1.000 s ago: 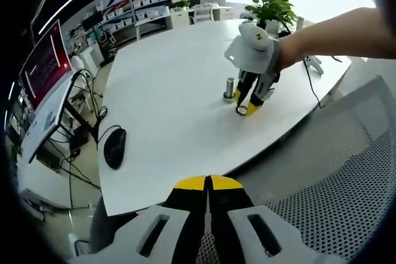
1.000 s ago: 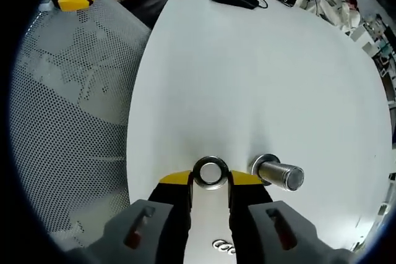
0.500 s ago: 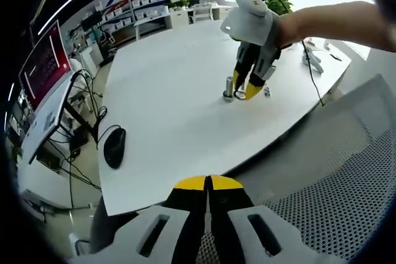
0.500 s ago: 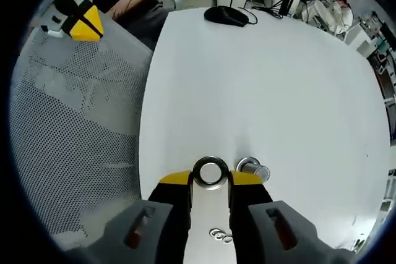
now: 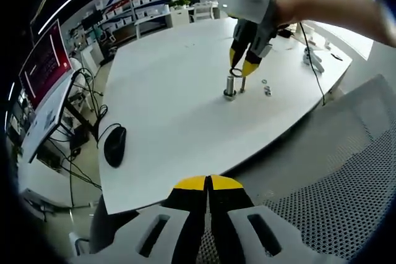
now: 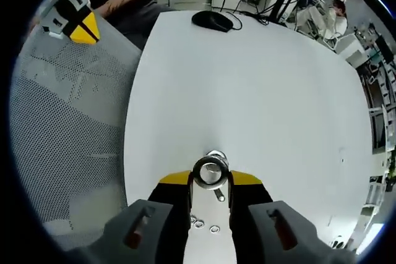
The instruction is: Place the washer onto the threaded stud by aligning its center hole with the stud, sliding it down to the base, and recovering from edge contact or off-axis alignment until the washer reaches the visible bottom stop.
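1. The white table (image 5: 167,97) has a rounded near edge toward 6 o'clock in the left gripper view; a grey mesh chair (image 5: 334,177) sits just off that edge at 4 o'clock.
2. Open table surface spreads wide around the threaded stud (image 5: 229,86) — a black mouse (image 5: 114,147) lies well apart at 9 o'clock, and a few spare washers (image 5: 266,88) lie near the stud at 3 o'clock.
3. In the right gripper view the table runs bare up to the mouse (image 6: 211,21) at 12 o'clock, with the chair mesh (image 6: 68,128) along the 9 o'clock side.
4. The right gripper (image 6: 210,180) pinches the washer (image 6: 210,172) between its yellow tips — a shiny metal ring, its centre hole facing the camera.
5. The washer hangs over the stud (image 6: 215,155), whose top peeks just past the ring at 12 o'clock; I cannot tell whether they touch.
6. The left gripper (image 5: 208,183) is closed with its yellow tips together, holding nothing, off the table's near edge.
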### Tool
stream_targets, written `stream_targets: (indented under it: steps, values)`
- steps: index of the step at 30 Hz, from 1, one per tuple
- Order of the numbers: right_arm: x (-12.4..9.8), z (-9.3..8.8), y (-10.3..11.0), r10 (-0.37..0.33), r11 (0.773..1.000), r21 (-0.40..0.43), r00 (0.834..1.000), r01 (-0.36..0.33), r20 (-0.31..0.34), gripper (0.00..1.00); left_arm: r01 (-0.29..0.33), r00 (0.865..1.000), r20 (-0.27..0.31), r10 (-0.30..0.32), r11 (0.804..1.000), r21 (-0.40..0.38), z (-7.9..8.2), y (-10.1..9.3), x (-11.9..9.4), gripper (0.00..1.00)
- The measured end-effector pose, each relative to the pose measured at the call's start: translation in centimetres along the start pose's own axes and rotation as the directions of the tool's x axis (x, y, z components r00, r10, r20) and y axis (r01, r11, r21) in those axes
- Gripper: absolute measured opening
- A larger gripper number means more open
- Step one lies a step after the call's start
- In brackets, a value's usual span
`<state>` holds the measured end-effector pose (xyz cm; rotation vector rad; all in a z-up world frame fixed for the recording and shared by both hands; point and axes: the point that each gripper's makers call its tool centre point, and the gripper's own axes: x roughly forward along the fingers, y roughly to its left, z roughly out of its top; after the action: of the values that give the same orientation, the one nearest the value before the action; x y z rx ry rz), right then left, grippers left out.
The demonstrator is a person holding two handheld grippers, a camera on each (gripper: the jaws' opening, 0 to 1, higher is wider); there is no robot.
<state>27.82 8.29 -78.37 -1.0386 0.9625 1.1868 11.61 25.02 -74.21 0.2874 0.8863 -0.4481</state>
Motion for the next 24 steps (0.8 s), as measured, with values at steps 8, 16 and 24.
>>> stream_targets:
  steps: [8,16,24]
  values:
    - [1.5,-0.2,-0.5,-0.003,1.0,-0.015,1.0,0.002,-0.029,0.22,-0.001,1.0,-0.001,0.001,1.0,-0.001,0.0,0.0,0.0,0.0]
    - [2.2,-0.1,-0.7,0.012,1.0,-0.016,0.999,-0.012,-0.041,0.22,-0.002,1.0,0.0,0.002,1.0,-0.003,0.0,0.1,0.0,0.0]
    - [3.2,-0.3,-0.7,0.03,0.999,-0.018,0.998,-0.032,-0.062,0.22,-0.002,1.0,-0.007,0.002,1.0,-0.002,-0.1,0.1,0.0,0.0]
